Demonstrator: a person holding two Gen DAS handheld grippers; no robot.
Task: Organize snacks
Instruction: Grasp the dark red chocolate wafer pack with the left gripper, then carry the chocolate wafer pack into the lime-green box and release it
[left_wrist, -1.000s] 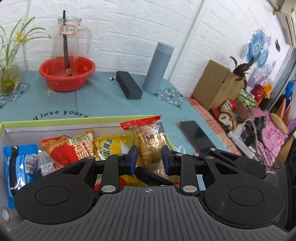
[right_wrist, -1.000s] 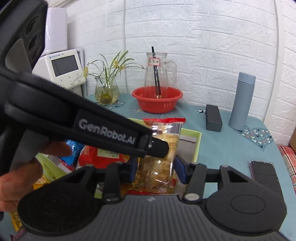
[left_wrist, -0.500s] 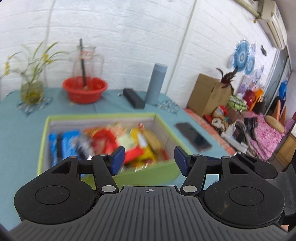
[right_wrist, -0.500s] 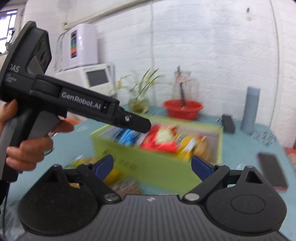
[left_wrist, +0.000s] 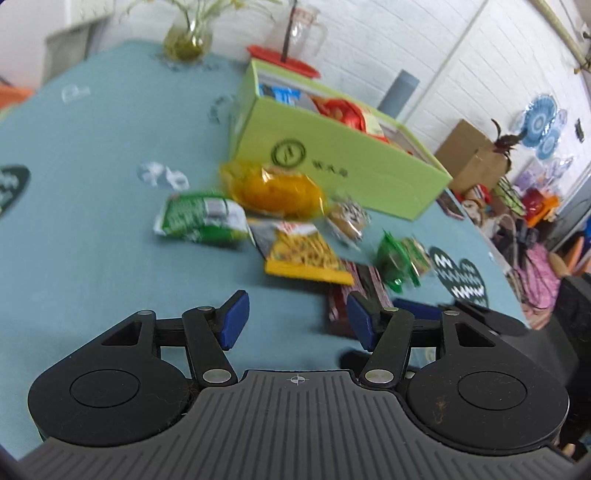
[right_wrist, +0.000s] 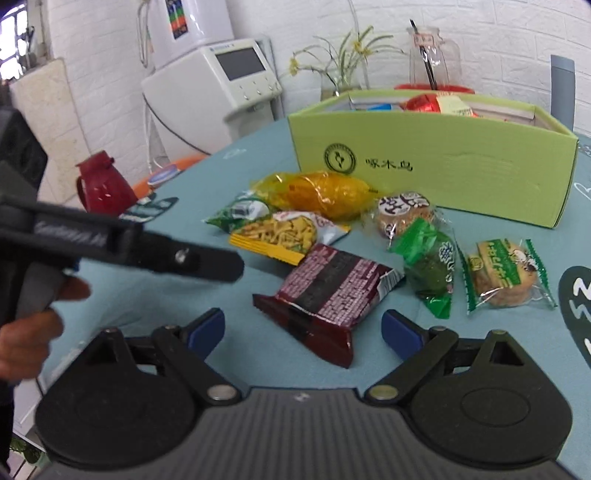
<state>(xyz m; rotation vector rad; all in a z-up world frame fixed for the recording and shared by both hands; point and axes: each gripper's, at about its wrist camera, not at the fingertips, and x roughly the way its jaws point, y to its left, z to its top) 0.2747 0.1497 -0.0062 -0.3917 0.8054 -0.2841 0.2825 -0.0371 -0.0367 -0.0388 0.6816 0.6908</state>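
A teal cloth-covered table (right_wrist: 155, 280) is seen carrying a lime-green open cardboard box (right_wrist: 443, 173) at twelve o'clock, already holding several packets. Loose snacks are spread before it: an orange-yellow crinkled bag (right_wrist: 325, 192), a dark maroon foil packet (right_wrist: 328, 291) lying nearest, a yellow packet of fried strips (right_wrist: 280, 232), and a green-wrapped round biscuit (right_wrist: 502, 277) at two o'clock. The right gripper (right_wrist: 303, 332) is held wide, empty, above the maroon packet; the left gripper (left_wrist: 295, 319) is likewise spread, holding nothing.
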